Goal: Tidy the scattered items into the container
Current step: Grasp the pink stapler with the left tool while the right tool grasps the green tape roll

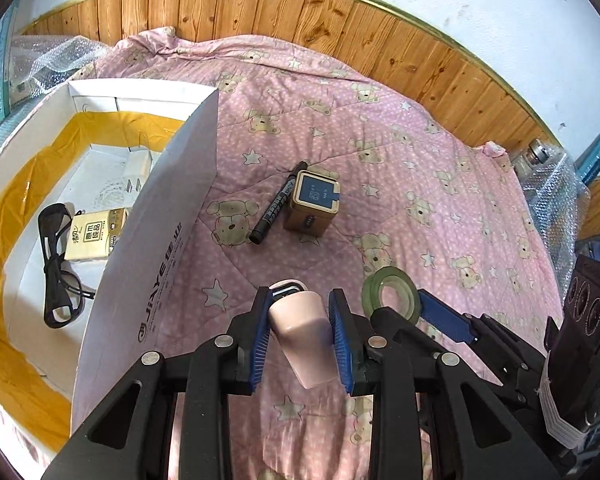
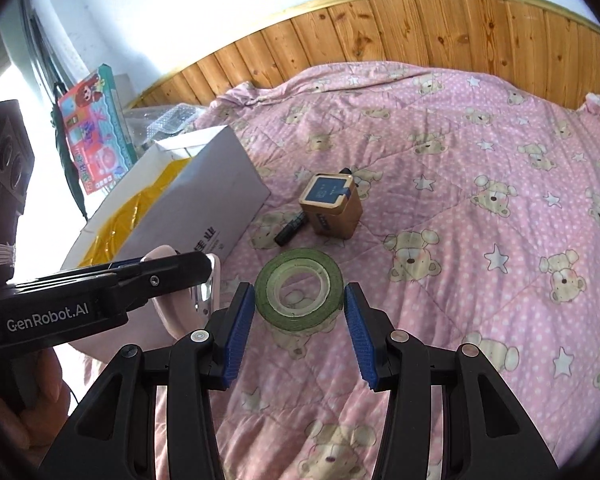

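Two grippers low over the pink bear quilt [image 1: 400, 128]

Left gripper [image 1: 300, 338] fingers clamp a pink stapler [image 1: 302, 334]; right gripper [image 2: 300, 330] fingers wide around green tape roll [image 2: 299, 288], not touching; marker [image 1: 278, 204], tin [image 1: 312, 204] beyond; white box [image 1: 156, 248] left.

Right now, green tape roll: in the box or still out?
Out. The tape roll lies flat on the pink quilt, between the open right gripper fingers.
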The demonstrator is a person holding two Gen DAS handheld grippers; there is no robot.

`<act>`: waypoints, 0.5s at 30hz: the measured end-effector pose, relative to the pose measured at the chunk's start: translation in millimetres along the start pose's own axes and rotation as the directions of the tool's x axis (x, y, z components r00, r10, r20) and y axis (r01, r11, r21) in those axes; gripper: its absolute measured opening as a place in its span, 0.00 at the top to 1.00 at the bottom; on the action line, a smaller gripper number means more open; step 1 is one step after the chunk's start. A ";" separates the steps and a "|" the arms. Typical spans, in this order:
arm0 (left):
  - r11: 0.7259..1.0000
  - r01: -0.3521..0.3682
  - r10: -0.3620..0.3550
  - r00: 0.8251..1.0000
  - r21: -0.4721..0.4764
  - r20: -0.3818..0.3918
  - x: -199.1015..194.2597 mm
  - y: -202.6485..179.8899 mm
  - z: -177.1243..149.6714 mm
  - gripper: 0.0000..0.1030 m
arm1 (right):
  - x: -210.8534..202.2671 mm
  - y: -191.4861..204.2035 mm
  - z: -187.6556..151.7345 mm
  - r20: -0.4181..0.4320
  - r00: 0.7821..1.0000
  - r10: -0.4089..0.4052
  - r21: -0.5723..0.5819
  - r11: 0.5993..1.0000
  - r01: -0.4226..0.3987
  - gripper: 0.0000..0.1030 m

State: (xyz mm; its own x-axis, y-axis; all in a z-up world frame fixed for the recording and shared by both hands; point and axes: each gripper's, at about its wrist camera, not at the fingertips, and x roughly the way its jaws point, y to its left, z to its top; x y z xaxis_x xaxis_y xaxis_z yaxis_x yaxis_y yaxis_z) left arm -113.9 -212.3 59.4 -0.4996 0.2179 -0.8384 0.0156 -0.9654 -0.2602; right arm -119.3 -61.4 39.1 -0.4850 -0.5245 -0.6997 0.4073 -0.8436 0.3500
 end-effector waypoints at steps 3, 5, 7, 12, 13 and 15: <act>1.000 0.007 -0.007 1.000 0.007 0.015 -12.8 -2.6 -6.7 0.71 | -10.1 8.5 -6.4 0.008 1.000 0.001 -0.007 1.000 -0.001 0.53; 1.000 0.011 -0.011 1.000 0.010 0.024 -20.1 -3.7 -10.8 0.71 | -16.6 13.7 -10.2 0.015 1.000 0.002 -0.013 1.000 -0.002 0.53; 1.000 0.015 -0.016 0.999 0.014 0.032 -26.6 -4.5 -14.8 0.71 | -22.4 17.7 -13.4 0.022 1.000 0.001 -0.016 1.000 -0.001 0.53; 0.999 0.028 -0.029 0.998 0.020 0.052 -42.3 -6.9 -23.6 0.71 | -36.9 26.9 -19.3 0.038 0.999 -0.002 -0.027 1.000 0.003 0.53; 0.999 0.030 -0.031 0.998 0.021 0.057 -44.8 -7.4 -25.1 0.71 | -39.6 28.6 -20.5 0.042 0.999 -0.003 -0.030 1.000 0.004 0.53; 0.999 0.034 -0.036 0.997 0.023 0.065 -50.3 -8.3 -28.5 0.71 | -45.0 31.9 -23.0 0.048 0.999 -0.005 -0.034 0.999 0.007 0.53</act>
State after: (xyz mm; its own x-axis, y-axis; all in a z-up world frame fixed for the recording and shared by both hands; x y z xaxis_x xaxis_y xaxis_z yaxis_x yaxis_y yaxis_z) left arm -64.2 -211.2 90.0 -0.5548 0.2427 -0.7958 -0.0211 -0.9603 -0.2781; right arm -66.7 -62.2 67.4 -0.5237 -0.5251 -0.6708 0.4304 -0.8426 0.3236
